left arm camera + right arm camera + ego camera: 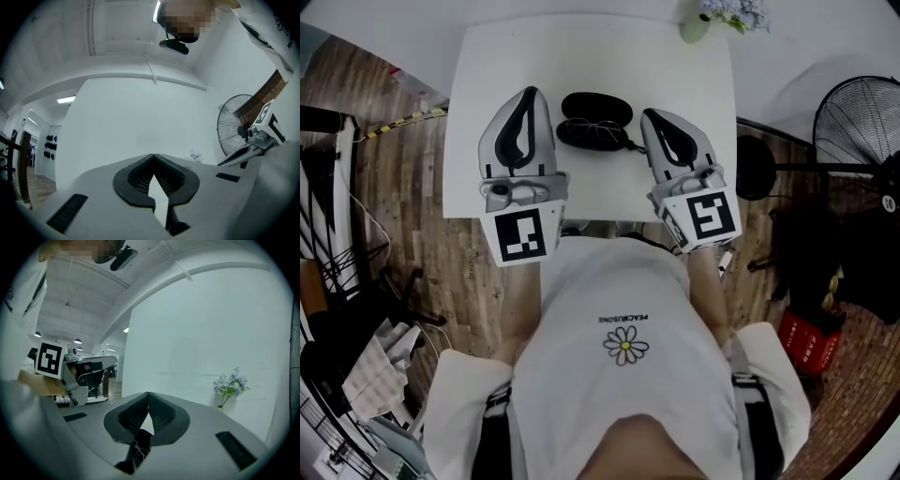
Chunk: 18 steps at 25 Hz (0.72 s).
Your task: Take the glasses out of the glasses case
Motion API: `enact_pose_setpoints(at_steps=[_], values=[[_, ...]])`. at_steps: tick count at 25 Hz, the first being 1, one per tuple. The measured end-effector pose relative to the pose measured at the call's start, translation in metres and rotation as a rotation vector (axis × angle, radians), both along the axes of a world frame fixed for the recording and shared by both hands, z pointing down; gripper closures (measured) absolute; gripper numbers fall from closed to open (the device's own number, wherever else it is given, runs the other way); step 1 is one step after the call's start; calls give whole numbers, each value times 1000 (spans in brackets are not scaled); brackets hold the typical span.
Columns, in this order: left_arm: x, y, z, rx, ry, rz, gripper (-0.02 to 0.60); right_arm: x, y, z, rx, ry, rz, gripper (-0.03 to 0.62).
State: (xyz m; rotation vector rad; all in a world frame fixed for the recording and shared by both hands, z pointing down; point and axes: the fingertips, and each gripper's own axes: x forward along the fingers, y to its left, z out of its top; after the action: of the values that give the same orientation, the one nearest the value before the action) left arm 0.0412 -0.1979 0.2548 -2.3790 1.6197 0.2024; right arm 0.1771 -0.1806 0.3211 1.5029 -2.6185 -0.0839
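Observation:
A black glasses case (596, 107) lies open in the middle of the white table (487, 56). Thin wire-framed glasses (592, 132) rest in its nearer half. My left gripper (528, 91) hovers just left of the case, shut and empty; in the left gripper view its tips (153, 155) meet against the white wall. My right gripper (647, 112) is just right of the case, shut with nothing held. In the right gripper view the tips (148, 393) meet, and the dark case with the wire glasses (138, 448) shows through the gap below them.
A small vase of flowers (712, 17) stands at the table's far right corner, also visible as flowers (229, 386) in the right gripper view. A standing fan (853, 122) and a black round stool (755, 169) are right of the table. Clutter lines the floor on the left.

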Motion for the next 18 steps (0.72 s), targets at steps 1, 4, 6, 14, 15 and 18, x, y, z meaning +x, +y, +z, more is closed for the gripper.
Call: enact_pose_setpoints(at_steps=[1,4,6,14,15,18], values=[[1,0,1,-1,-3,-2,565,0,0,1,-2,-4,-6,585],[1,-3,2,-3,-12,-10,565,0,-3,3,-5,-12,-18,585],[1,-5,1,-3,-13,-15,565,-1,-5,3,-6,-17,-20,585],[-8,-11,10,-32,-21,-17,565,-17,-18,2,-71,-116,-153,524],[-9,-12,12,-37,-26,-14,565,-21,-21,4,-88,-119,-176,488],[-11,-16,16,-50,-34,-5,565,-31,-35,21,-136,-71,-225,377]])
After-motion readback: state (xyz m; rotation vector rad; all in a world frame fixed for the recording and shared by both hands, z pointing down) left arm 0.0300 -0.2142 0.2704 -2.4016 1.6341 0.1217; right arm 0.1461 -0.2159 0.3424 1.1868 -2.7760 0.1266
